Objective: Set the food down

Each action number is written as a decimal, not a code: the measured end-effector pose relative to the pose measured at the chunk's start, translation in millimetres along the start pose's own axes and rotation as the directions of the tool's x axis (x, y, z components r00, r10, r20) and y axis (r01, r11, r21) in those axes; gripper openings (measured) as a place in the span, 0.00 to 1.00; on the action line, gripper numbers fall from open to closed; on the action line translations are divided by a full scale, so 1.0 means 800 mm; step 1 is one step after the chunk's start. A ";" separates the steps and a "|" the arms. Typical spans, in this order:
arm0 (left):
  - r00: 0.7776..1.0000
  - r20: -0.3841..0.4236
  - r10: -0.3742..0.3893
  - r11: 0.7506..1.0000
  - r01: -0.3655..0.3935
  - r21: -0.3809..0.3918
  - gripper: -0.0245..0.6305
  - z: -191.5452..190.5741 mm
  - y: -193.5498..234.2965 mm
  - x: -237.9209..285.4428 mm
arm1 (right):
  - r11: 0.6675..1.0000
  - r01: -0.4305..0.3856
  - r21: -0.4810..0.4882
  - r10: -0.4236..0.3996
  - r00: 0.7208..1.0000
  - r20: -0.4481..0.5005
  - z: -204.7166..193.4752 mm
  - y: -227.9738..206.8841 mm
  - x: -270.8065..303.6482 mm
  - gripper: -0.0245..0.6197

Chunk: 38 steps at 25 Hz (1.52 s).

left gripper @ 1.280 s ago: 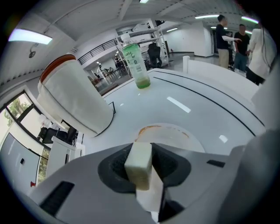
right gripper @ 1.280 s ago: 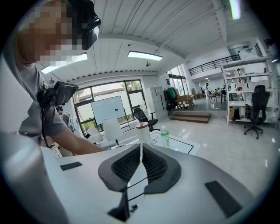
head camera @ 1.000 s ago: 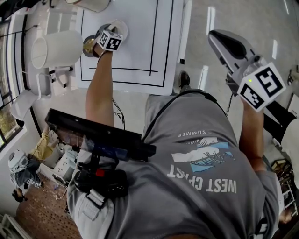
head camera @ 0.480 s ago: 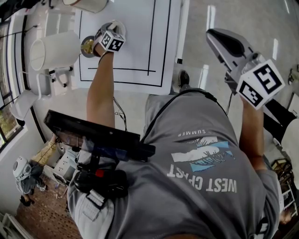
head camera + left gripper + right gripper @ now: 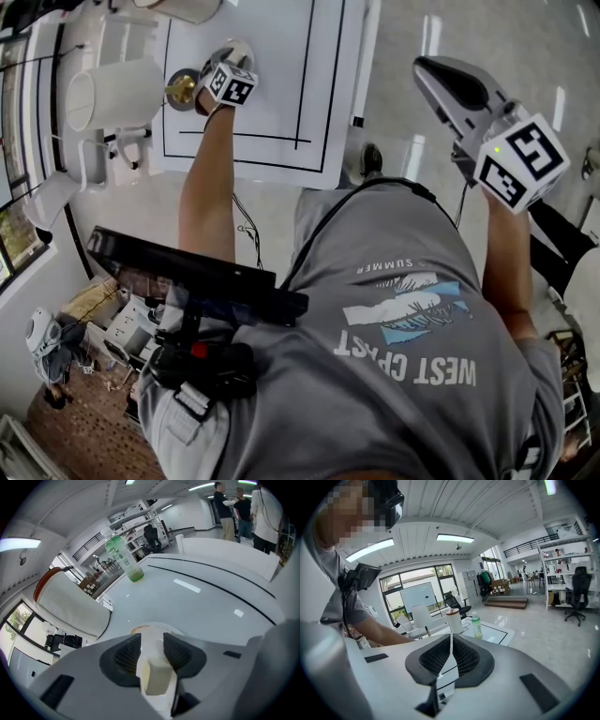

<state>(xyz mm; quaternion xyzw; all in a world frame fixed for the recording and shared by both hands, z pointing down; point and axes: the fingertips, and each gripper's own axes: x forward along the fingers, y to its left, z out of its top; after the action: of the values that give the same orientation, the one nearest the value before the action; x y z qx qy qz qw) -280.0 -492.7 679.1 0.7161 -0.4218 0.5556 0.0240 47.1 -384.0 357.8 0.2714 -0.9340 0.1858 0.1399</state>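
My left gripper (image 5: 223, 58) (image 5: 151, 641) hangs over the white table (image 5: 272, 84), pointing steeply down. Its jaws have just been opening and stand apart, with nothing pressed between the pads. Through the gap I see a white plate (image 5: 154, 629) with a brown-orange trace at its left rim. From the head view, a golden-brown piece of food (image 5: 181, 89) lies on a small round dish just left of that gripper. My right gripper (image 5: 441, 77) (image 5: 450, 656) is held in the air off the table's right side, shut and empty.
A big white jug (image 5: 112, 94) (image 5: 70, 606) stands left of the dish. A green bottle (image 5: 124, 557) stands farther along the table, and a pale container (image 5: 183, 7) at its far edge. Black lines mark the tabletop. Several people (image 5: 234, 508) stand at the back.
My left gripper has shifted a little to the right, away from the dish, and the golden food shows more fully beside it. The right gripper has stayed where it was.
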 end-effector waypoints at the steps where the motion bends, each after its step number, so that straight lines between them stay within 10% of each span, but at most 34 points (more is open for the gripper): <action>1: 1.000 0.002 -0.004 1.000 0.004 -0.011 0.25 0.000 -0.003 -0.003 | 1.000 -0.004 -0.002 0.004 1.000 0.001 0.000 0.000 -0.001 0.05; 18: 0.957 0.221 0.187 0.970 -0.144 -0.196 0.30 0.046 0.030 -0.122 | 0.996 -0.084 -0.034 0.084 0.996 0.002 -0.009 0.037 -0.013 0.05; 28: 0.795 0.483 0.367 0.921 -0.236 -0.311 0.30 0.138 0.043 -0.322 | 0.980 -0.174 -0.092 0.179 0.982 0.055 0.005 0.083 -0.033 0.05; 38: 0.616 0.642 0.457 0.856 -0.109 -0.505 0.08 0.172 0.006 -0.530 | 0.929 -0.313 -0.196 0.341 0.932 0.126 0.027 0.147 -0.073 0.05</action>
<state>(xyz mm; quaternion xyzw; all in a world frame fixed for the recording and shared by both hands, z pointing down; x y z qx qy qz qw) -187.7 -320.1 278.3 0.7781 -0.6126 0.1074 -0.0878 25.4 -274.0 285.7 0.1122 -0.9868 0.1029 0.0557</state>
